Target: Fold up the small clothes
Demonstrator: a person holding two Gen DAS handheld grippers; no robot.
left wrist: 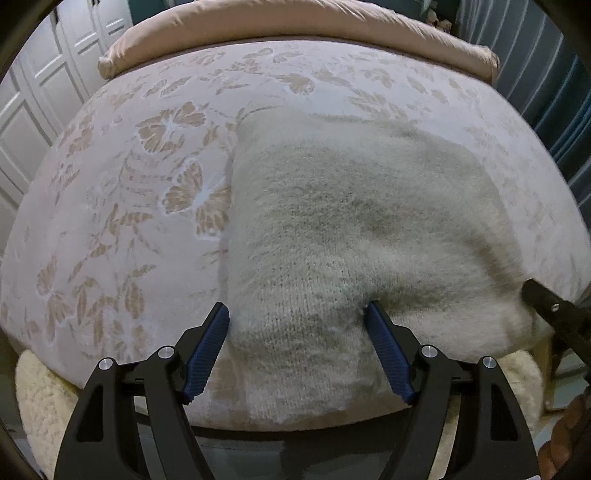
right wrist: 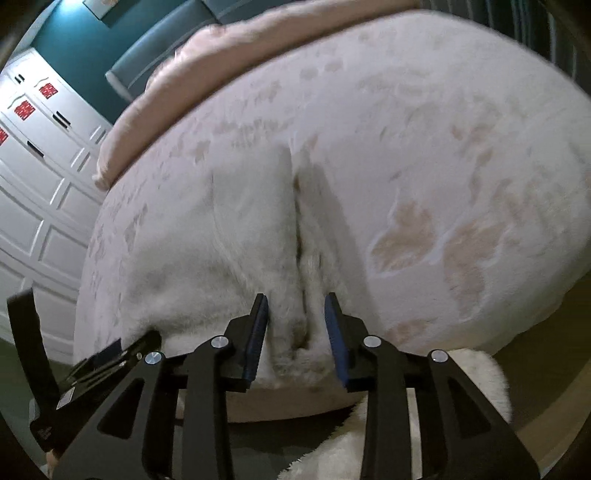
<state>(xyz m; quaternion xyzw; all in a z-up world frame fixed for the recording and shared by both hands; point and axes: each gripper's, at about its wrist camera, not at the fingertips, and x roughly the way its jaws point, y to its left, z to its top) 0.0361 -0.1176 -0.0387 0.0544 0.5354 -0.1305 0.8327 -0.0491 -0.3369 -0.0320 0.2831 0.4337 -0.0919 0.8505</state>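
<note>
A fuzzy white knit sweater (left wrist: 351,221) lies folded on the floral bed cover (left wrist: 122,177), close to the bed's near edge. My left gripper (left wrist: 296,308) stands wide open astride the sweater's near left corner, its blue pads at either side of the knit. In the right wrist view the sweater (right wrist: 229,240) shows a long crease down its middle. My right gripper (right wrist: 295,298) is narrowed around a bunched ridge of that fabric, which fills the gap between the pads. The right gripper's black finger (left wrist: 554,314) shows at the sweater's right end.
A rolled beige quilt (left wrist: 295,22) lies across the far end of the bed. White panelled wardrobe doors (left wrist: 37,92) stand to the left. A cream fluffy rug (left wrist: 40,398) lies on the floor below the bed's near edge. A dark curtain (left wrist: 565,122) hangs at the right.
</note>
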